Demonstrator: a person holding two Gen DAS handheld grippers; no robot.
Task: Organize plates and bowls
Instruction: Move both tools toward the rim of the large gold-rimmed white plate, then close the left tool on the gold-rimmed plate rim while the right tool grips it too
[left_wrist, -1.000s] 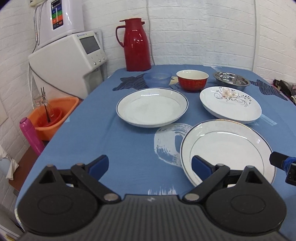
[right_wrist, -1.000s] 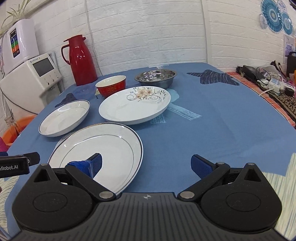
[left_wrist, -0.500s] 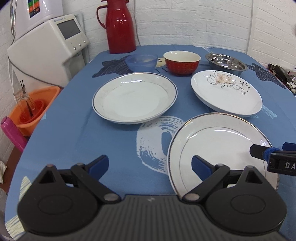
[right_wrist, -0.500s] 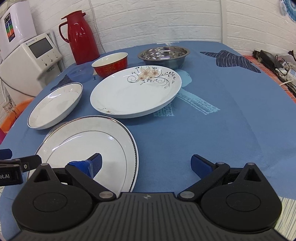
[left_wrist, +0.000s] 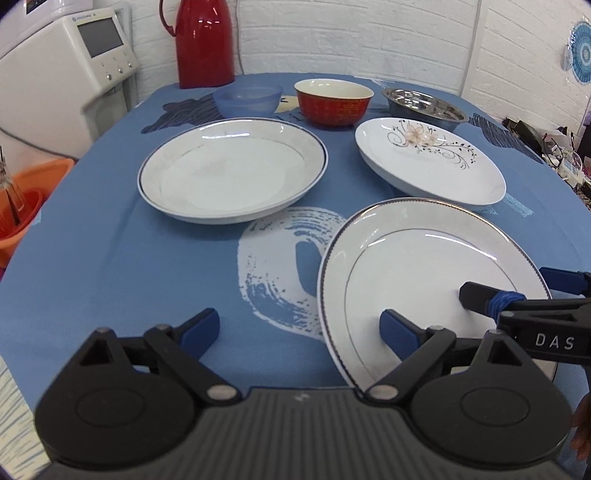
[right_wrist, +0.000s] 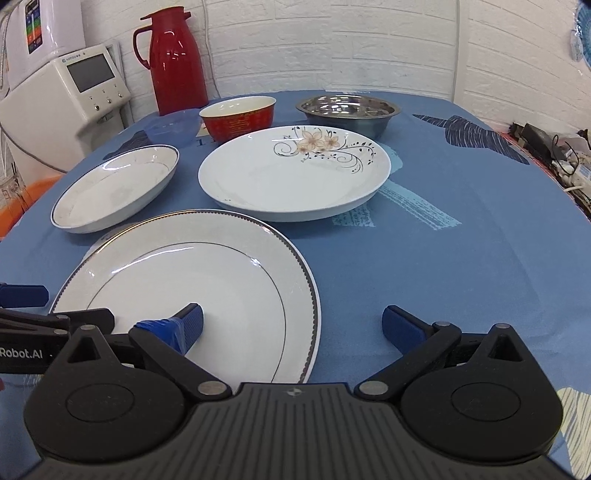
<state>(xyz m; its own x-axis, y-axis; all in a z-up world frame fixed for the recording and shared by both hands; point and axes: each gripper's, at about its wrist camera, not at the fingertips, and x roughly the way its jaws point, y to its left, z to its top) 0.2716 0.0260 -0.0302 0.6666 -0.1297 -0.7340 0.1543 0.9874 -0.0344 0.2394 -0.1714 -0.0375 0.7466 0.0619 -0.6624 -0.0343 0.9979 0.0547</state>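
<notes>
Over the near plate (left_wrist: 424, 280) on the blue desk (left_wrist: 110, 266), both claws have closed in.
Left claw (left_wrist: 299, 328) and right claw (right_wrist: 291, 325) gape apart, each straddling a rim; a two-sided lift looks next.

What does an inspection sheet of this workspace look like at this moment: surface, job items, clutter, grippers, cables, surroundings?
Surface: table under a blue patterned cloth, no spills seen.
Job's things: three plates, apart and unstacked: near rimmed plate, flowered plate, blue-edged deep plate. Behind them three bowls: blue bowl, red bowl, steel bowl.
Clutter: red thermos at the table's far edge.
Grippers: left gripper open, one finger over the near rimmed plate; right gripper open, one finger over the same plate. Neither holds anything.
Cables: tangle of cords and adapters off the right edge; a white cord runs up the wall.
Surroundings: white brick wall, white appliance, orange basin.
</notes>
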